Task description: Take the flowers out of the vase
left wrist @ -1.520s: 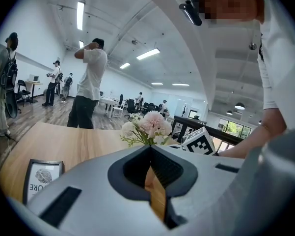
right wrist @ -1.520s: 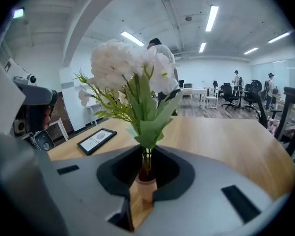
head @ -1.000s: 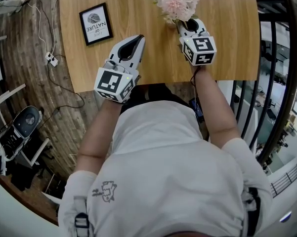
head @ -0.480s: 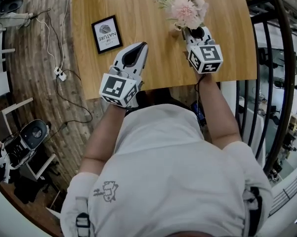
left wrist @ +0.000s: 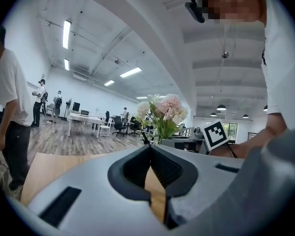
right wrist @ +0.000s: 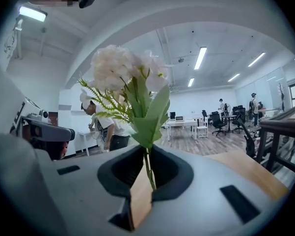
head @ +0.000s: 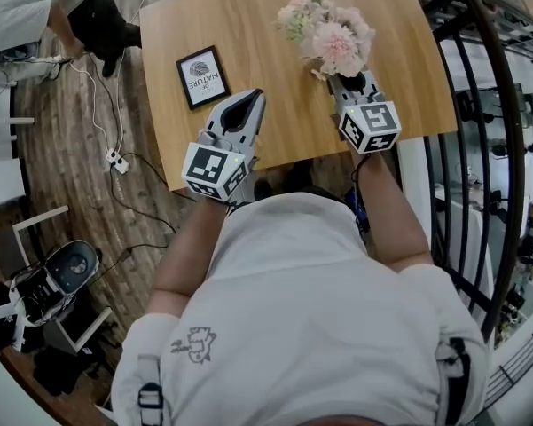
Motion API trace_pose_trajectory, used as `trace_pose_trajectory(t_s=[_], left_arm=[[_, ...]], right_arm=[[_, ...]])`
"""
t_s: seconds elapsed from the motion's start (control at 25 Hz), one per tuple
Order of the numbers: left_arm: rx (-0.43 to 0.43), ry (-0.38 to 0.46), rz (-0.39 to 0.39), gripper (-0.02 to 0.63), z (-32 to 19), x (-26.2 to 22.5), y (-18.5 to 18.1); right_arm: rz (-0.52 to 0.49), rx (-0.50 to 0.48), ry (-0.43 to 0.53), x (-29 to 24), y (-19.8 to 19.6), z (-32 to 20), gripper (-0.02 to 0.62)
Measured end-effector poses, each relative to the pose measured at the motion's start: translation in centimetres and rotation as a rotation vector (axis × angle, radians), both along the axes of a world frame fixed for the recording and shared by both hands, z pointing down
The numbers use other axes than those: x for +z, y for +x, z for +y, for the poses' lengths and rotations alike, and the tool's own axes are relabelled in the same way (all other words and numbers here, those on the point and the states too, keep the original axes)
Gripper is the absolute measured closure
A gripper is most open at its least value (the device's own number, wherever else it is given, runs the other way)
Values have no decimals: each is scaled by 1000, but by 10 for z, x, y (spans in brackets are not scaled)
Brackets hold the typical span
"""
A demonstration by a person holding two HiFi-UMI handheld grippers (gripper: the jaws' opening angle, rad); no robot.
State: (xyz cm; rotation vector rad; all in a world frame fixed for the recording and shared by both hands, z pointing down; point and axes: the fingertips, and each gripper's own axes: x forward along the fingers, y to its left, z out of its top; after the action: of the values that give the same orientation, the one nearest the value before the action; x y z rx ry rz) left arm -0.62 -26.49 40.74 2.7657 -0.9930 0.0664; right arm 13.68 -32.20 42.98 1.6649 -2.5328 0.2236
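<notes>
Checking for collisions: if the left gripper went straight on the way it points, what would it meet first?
Probably the flowers held by the right gripper: they stand straight ahead of the left gripper in its view, though depth is unclear.

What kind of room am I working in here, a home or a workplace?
Most likely an open-plan office or lab: desks with rolling office chairs, long ceiling strip lights, and several people standing about. The work surface is a wooden table.
</notes>
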Motion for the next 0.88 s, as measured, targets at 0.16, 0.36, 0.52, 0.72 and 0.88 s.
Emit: trace_pose_trajectory(t_s=[0.16,0.36,0.52,0.72,0.88], left_arm=[[27,18,2,601,17,-5,-14],[54,20,9,601,45,-2,-33],[75,22,6,601,70,1,-44],[88,18,7,601,97,1,-56],[82,6,5,601,122,5,-54]], right_arm=[[-33,24,3,-8,-7,28,548],[-50,47,1,-9,-16,64,548],[-59,62,6,-12,-22,98,548],[-61,67,16,-22,-32,136,548],[-55,59,30,-26,-30,166,548]])
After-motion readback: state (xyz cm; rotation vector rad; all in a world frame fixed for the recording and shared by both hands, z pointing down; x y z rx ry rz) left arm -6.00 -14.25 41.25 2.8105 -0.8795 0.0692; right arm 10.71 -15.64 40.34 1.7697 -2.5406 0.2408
